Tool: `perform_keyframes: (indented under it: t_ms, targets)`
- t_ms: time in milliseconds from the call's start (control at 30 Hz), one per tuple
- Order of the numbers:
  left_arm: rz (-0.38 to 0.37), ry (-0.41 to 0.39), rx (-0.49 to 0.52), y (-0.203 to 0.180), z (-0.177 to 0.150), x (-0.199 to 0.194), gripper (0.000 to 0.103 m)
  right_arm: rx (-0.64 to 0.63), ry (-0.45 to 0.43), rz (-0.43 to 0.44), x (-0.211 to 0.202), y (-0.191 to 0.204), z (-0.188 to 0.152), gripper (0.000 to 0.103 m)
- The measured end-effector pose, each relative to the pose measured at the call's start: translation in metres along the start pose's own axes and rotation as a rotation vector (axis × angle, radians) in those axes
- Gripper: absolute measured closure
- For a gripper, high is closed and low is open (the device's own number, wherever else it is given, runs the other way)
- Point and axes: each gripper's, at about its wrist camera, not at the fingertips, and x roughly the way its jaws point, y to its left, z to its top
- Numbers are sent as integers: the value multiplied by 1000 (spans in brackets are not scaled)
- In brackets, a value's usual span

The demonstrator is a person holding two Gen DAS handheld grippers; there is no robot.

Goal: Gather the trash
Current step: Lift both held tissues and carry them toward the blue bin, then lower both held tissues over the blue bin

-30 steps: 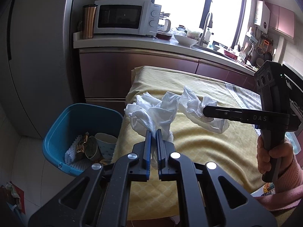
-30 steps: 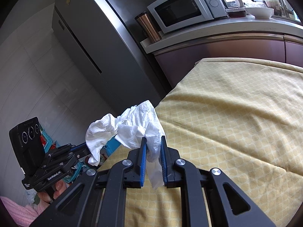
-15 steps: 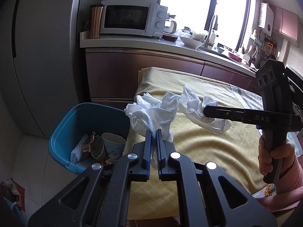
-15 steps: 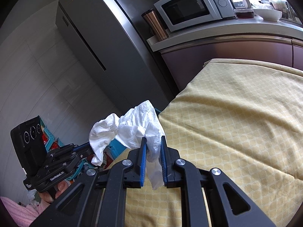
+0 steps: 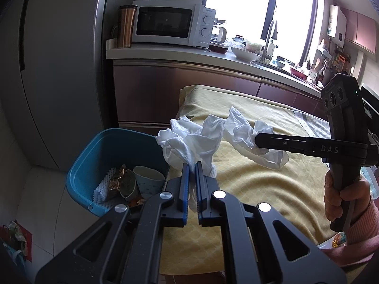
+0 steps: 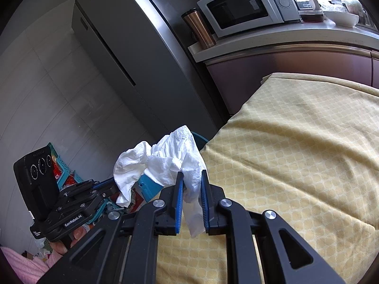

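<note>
A crumpled white tissue (image 5: 201,139) stretches between both grippers, above the left edge of the yellow-clothed table (image 5: 260,189). My left gripper (image 5: 191,165) is shut on its near end. From the right, my right gripper (image 5: 257,139) is shut on the tissue's other end, held by a hand in a pink sleeve. In the right wrist view the tissue (image 6: 170,161) bunches up between the blue pads of the right gripper (image 6: 191,172), and the left gripper (image 6: 111,187) pinches its far corner. A blue bin (image 5: 94,165) stands on the floor beside the table, below and left of the tissue.
The bin holds a paper cup (image 5: 148,179), wrappers and other rubbish. Behind it rise a tall grey fridge (image 5: 59,71) and a kitchen counter with a microwave (image 5: 170,22) and a copper tumbler (image 5: 125,26). A teal crate (image 6: 64,170) sits on the floor at left.
Both grippers keep their hold on the tissue. Both views have drifted only slightly, and the tissue hangs much as before.
</note>
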Motion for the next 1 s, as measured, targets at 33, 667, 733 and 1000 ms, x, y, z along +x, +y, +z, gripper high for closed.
perform_keyframes:
  t_ms: [33, 667, 733, 1000]
  targets:
    - [1, 0, -1, 0, 0, 0, 97, 0, 1, 2, 1, 0, 0, 90]
    - [28, -11, -22, 10, 1, -3, 97, -12, 7, 14, 8, 4, 4, 90]
    - [29, -11, -25, 11, 2, -3, 97, -13, 8, 17, 9, 5, 4, 90]
    - [35, -10, -30, 15, 1, -4, 97, -19, 10, 20, 12, 8, 5, 90]
